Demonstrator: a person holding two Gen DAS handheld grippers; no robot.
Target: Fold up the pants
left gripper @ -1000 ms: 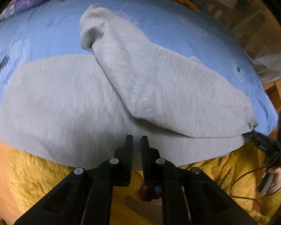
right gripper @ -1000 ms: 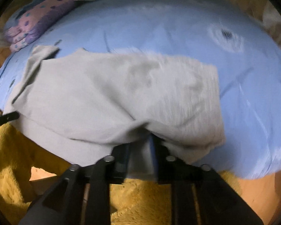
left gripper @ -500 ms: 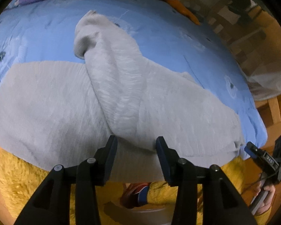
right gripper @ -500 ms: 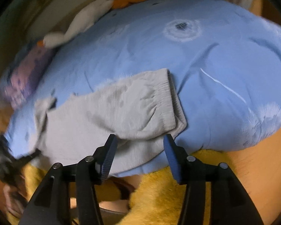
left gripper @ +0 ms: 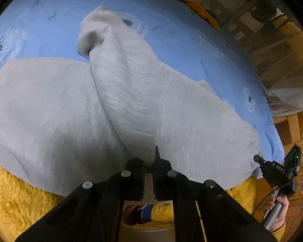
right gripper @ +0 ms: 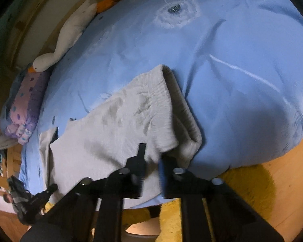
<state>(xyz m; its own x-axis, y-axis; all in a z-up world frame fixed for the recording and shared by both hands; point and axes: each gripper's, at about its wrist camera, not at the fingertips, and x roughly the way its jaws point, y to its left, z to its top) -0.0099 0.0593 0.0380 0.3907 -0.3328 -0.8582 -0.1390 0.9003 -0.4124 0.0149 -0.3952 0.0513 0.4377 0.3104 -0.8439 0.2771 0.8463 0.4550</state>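
Across the middle of the frame, the blue bed (left gripper: 181,46) carries the grey pants (left gripper: 50,111), one leg lapped over. Left hand-held gripper (left gripper: 148,161) nips the near fold; right hand-held gripper (right gripper: 151,159) pinches the waistband corner. Next, I'd judge: lift together, fold across.

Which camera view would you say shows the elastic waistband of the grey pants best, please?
The right wrist view: the waistband lies in plain sight, its gathered ribbing visible, just beyond the right gripper. The left wrist view shows only the pants legs; no waistband ribbing is discernible there.
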